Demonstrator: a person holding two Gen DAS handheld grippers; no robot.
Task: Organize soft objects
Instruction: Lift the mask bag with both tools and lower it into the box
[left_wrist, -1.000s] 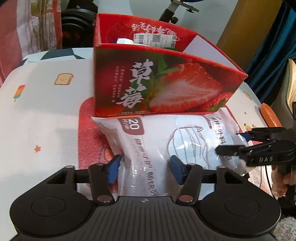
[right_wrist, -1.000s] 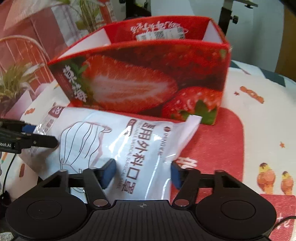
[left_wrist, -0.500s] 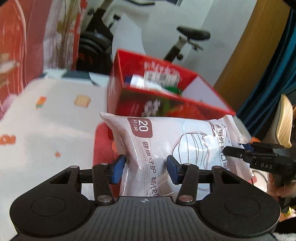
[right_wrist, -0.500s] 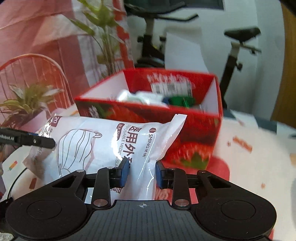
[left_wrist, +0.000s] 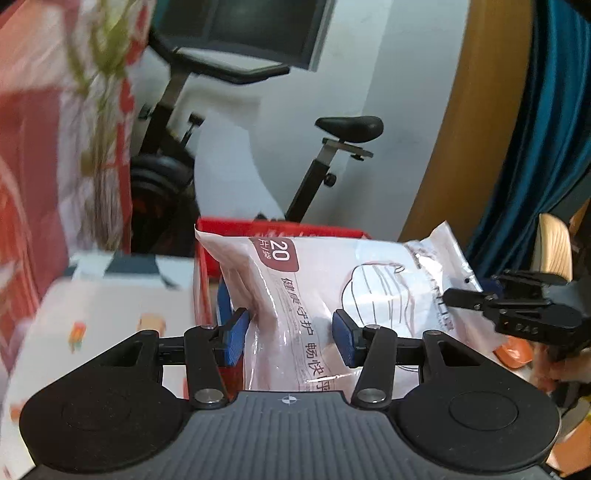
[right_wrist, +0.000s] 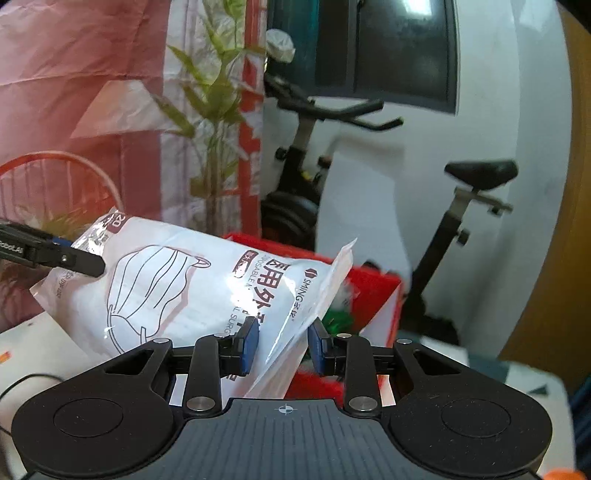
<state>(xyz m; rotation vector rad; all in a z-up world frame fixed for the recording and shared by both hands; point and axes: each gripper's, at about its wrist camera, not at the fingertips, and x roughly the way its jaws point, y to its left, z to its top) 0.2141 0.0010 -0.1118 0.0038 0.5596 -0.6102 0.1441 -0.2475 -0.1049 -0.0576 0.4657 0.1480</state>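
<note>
A white plastic pack of face masks (left_wrist: 351, 288) hangs in the air in front of the red strawberry box (left_wrist: 207, 251), held at both ends. My left gripper (left_wrist: 290, 328) is shut on the end printed with 20, its blue pads pressing the film. My right gripper (right_wrist: 282, 339) is shut on the other end, pinching the pack (right_wrist: 177, 288) near its sealed edge. Each view shows the other gripper at the pack's far corner: the right gripper (left_wrist: 472, 288) and the left gripper (right_wrist: 74, 254). Behind the pack the open box (right_wrist: 373, 291) shows something green inside.
The table (left_wrist: 92, 314) has a white cloth with small printed pictures. An exercise bike (left_wrist: 332, 147) stands behind the box by a white wall. A potted plant (right_wrist: 214, 110) and a red-white hanging are on the left. A pale chair (left_wrist: 554, 247) and an orange object (left_wrist: 513, 354) are at the right.
Both grippers rose and tilted up, lifting the mask pack off the table to the level of the box's rim. The right gripper's jaws closed from wide onto the pack.
</note>
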